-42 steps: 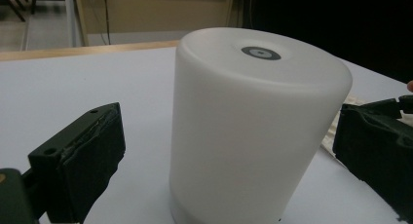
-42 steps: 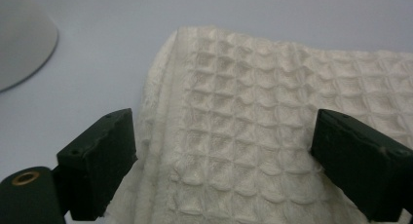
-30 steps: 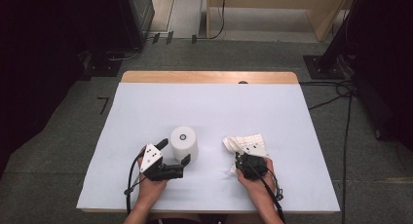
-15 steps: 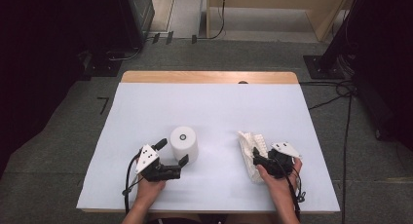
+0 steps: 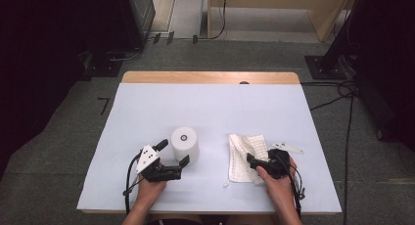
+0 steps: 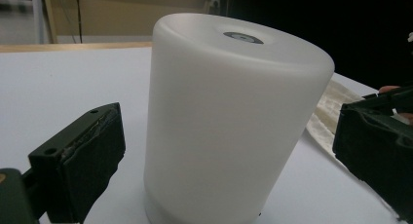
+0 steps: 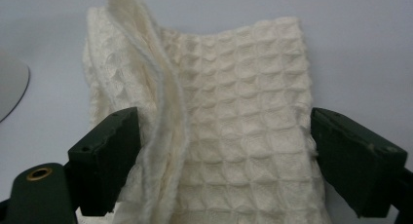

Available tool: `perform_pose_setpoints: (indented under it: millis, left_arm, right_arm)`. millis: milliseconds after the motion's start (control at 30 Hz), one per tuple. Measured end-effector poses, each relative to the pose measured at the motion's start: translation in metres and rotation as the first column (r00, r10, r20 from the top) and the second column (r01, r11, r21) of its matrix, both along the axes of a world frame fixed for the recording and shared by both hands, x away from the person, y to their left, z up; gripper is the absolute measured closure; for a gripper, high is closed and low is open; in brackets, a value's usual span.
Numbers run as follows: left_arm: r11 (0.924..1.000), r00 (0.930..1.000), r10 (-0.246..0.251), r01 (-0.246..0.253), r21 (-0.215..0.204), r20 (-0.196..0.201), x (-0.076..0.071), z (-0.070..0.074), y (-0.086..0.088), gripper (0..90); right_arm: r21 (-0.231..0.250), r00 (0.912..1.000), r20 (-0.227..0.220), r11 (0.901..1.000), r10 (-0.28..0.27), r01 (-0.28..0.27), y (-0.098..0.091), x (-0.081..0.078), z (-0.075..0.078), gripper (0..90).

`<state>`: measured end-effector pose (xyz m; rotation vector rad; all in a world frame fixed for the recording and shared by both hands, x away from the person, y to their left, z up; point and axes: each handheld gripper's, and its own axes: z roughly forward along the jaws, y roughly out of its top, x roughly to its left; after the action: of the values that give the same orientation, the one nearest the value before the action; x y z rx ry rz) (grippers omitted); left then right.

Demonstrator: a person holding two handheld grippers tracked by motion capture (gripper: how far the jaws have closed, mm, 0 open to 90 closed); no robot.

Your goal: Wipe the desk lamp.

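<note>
At a white table [image 5: 147, 102], the left gripper [image 5: 172, 159] stands with jaws wide on either side of an upright white cylinder [image 5: 185, 144], not pressing it. The right gripper [image 5: 252, 162] has just been opening its jaws; they now stand wide over a cream waffle cloth [image 5: 247, 154] lying flat beside the cylinder.

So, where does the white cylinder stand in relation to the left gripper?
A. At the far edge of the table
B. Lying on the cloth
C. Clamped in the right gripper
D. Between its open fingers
D: in the left gripper view the white cylinder stands upright between the left gripper's spread fingers, with gaps on both sides.
</note>
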<state>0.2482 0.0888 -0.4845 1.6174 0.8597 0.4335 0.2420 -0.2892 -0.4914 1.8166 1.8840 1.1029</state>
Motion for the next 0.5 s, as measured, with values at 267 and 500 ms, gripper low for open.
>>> perform_pose_setpoints:
  millis: [267, 500]
  left_arm:
    - [1.0000, 1.0000, 0.004, -0.004, 0.000, -0.003, 0.000, 0.000, 0.000, 0.0]
    - [1.0000, 1.0000, 0.009, -0.009, 0.002, -0.004, 0.000, 0.000, 0.000, 0.0]
  right_arm:
    - [-0.017, 0.9960, 0.084, 0.9995, 0.028, -0.027, 0.018, -0.010, 0.011, 23.0]
    - [-0.097, 0.9880, 0.092, 0.9885, 0.124, -0.115, 0.049, -0.017, 0.012, 23.7]
